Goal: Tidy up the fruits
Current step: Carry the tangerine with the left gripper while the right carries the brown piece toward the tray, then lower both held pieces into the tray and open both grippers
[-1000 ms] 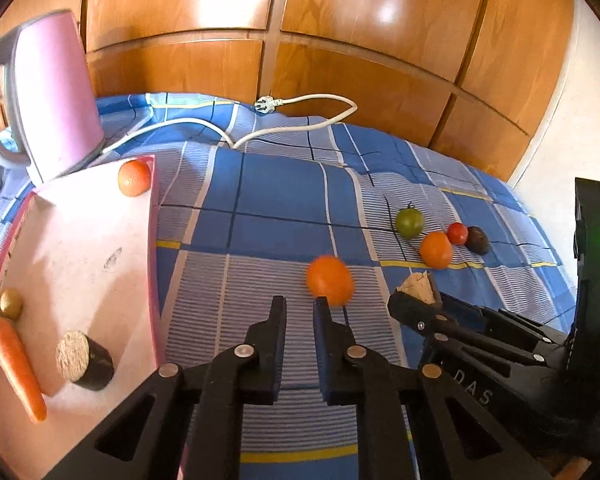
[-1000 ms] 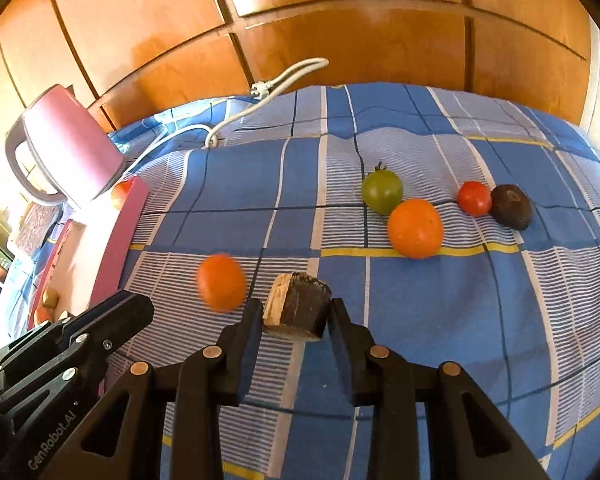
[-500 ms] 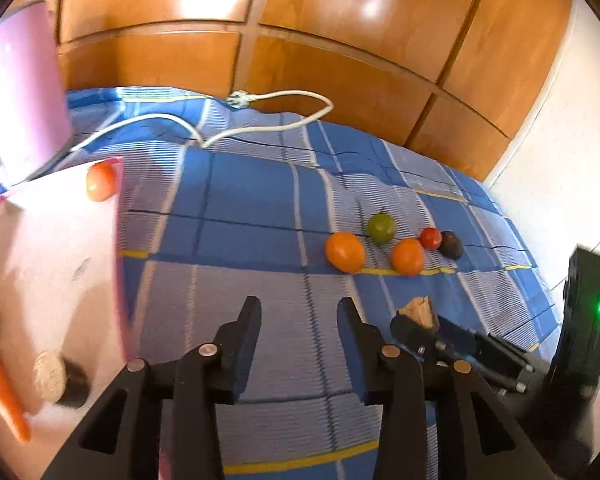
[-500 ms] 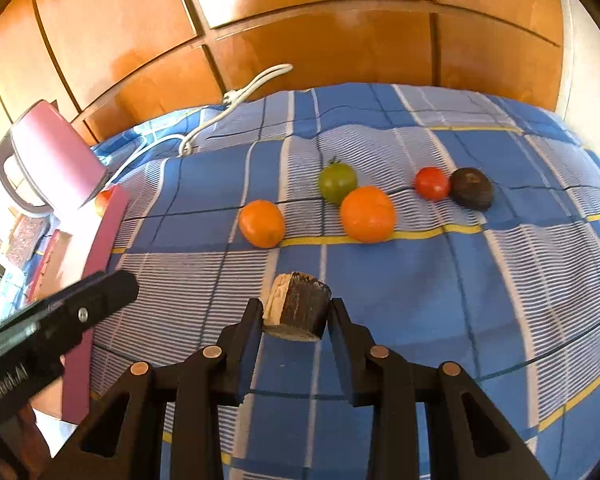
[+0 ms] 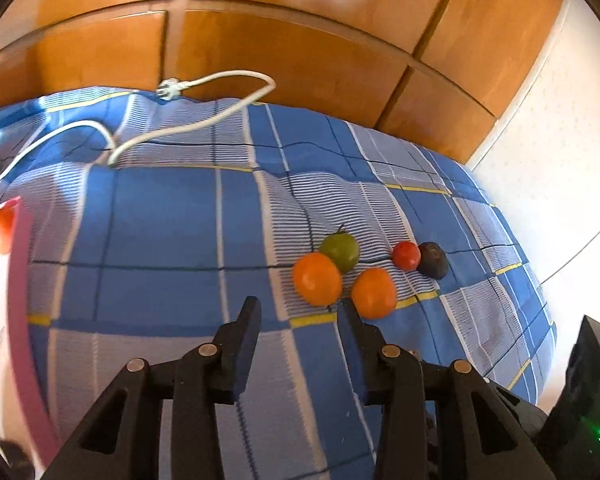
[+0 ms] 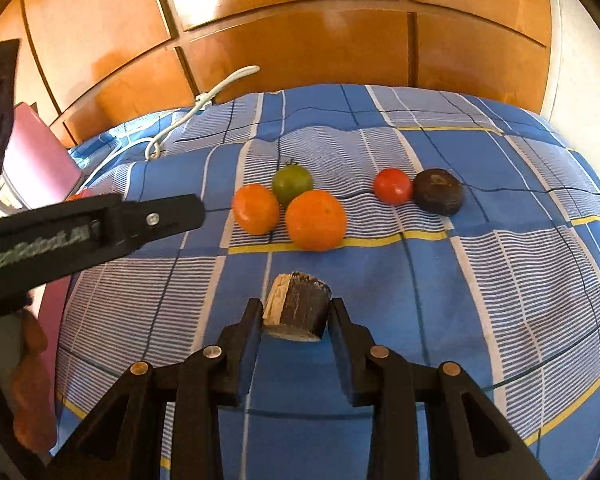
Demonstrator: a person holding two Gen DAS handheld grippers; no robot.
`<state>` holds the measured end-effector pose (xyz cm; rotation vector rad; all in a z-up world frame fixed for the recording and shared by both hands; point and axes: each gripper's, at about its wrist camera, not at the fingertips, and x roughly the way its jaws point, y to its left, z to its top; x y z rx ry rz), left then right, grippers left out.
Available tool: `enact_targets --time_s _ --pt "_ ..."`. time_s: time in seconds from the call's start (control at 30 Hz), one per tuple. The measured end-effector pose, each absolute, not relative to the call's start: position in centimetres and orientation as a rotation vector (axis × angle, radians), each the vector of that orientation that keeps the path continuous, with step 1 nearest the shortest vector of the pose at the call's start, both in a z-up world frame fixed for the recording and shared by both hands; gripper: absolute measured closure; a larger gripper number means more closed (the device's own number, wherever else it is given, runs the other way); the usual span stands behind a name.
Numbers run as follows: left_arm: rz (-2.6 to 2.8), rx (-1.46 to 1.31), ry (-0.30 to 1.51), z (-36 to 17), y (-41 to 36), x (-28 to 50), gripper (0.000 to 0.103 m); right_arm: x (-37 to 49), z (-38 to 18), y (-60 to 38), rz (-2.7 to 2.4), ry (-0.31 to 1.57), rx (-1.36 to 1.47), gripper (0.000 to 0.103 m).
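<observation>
Blue checked bedspread (image 6: pixel 480 288) carries the fruit cluster. Your left hand-held gripper (image 5: pixel 298 312) is spread, empty. Right hand-held gripper (image 6: pixel 294 312) pinches the dark cut cylinder chunk (image 6: pixel 300 310); round orange fruit (image 6: pixel 316 220) lies straight ahead, nearer it.

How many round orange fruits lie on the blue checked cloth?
2: the smaller orange fruit sits left of the green tomato; the larger orange fruit sits just in front of it.
</observation>
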<state>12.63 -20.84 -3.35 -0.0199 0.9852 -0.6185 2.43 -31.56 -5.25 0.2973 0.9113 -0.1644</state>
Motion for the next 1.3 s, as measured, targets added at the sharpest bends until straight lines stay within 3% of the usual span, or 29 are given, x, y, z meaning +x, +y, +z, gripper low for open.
enact_targets --time_s 0.3,0.6,1.3 --pt "-0.63 0.008 1.027 -5.3 -24.0 14.6 0.063 2.6 -6.1 -33.0 -0.159 0.926 0.327 0.069" --pt "-0.633 -0.006 1.047 -6.6 -24.3 14.9 0.07 2.7 -6.1 -33.4 -0.148 0.927 0.325 0.069" --pt "-0.29 -0.087 0.841 -0.6 -6.0 8.5 0.069 4.7 -1.2 -23.5 0.11 0.883 0.285 0.069"
